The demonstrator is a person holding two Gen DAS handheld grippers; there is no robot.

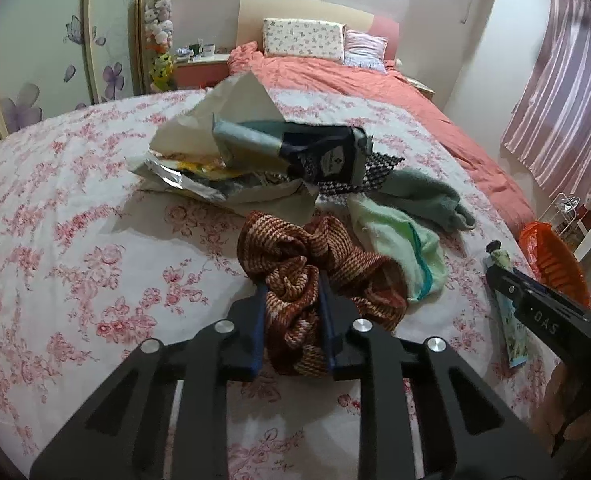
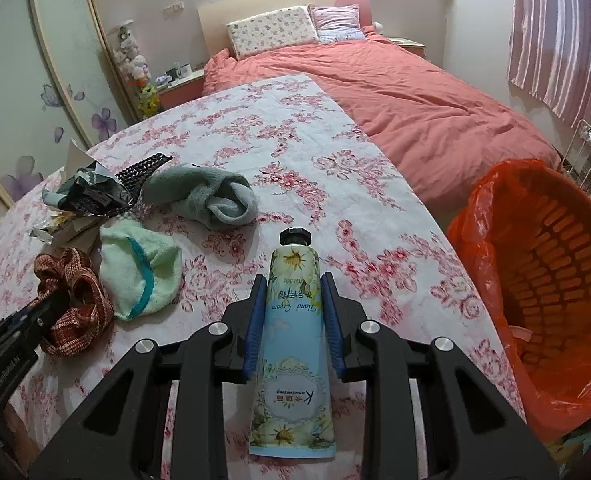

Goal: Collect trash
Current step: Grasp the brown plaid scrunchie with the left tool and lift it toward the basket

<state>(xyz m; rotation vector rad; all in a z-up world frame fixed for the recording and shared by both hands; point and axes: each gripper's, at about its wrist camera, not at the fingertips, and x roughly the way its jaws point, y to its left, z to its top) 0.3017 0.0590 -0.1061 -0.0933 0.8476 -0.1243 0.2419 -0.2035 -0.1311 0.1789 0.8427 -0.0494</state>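
A brown-and-cream woven cloth scrunchie (image 1: 315, 276) is pinched tight between the blue pads of the left gripper (image 1: 291, 292), low over the pink flowered bed sheet (image 1: 75, 240). A pale blue hand cream tube with a black cap (image 2: 293, 328) is squeezed between the jaws of the right gripper (image 2: 294, 284). This looks like the picking-up step. Next, the tube probably has to be carried right, over the orange-lined basket bin (image 2: 551, 280), and let go.
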